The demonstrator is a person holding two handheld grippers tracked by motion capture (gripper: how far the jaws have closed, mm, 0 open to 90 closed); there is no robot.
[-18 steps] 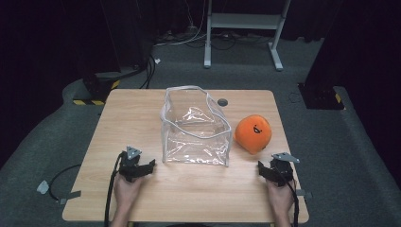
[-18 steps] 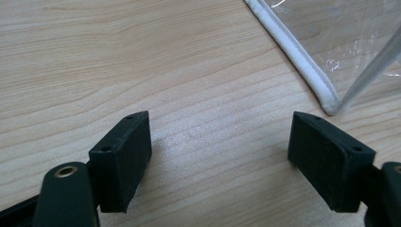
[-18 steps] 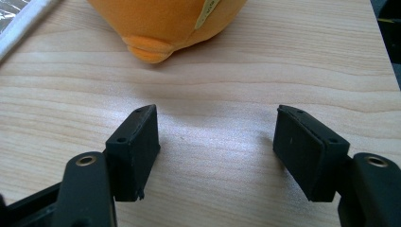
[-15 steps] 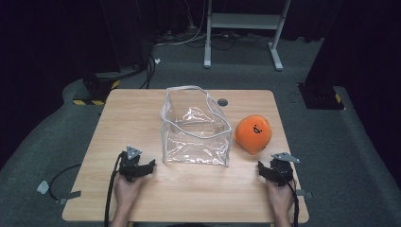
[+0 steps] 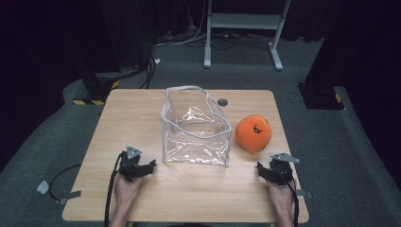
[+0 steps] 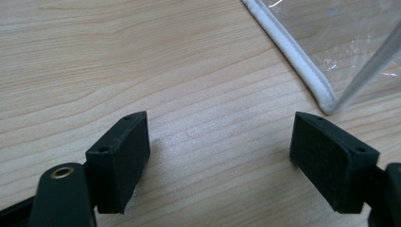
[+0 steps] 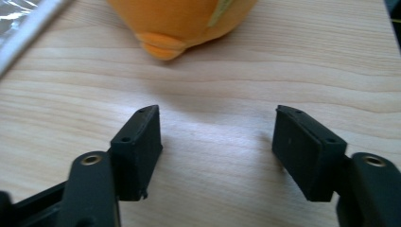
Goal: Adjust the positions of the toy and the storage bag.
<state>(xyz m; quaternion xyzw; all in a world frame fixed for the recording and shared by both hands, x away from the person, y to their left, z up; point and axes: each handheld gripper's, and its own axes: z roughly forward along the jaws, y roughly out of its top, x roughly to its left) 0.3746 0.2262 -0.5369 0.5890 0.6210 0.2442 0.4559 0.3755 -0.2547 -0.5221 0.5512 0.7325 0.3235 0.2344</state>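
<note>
On the table [image 5: 142, 118], the clear bag [image 5: 196, 127] holds nothing; both grippers gape, the orange plush [image 5: 254, 133] outside

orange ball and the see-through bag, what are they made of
Orange ball: looks like soft plush fabric, matte and fuzzy, with a stitched seam. See-through bag: apparently thin clear plastic, glossy and creased, catching glare, edged with white piping.

A light wooden tabletop [image 5: 142, 113] fills the middle of the frame. A clear plastic bag [image 5: 195, 127] with white edging stands open at its centre. An orange plush toy [image 5: 253, 133] lies just right of the bag, and a small dark disc [image 5: 222, 102] sits behind them.
</note>
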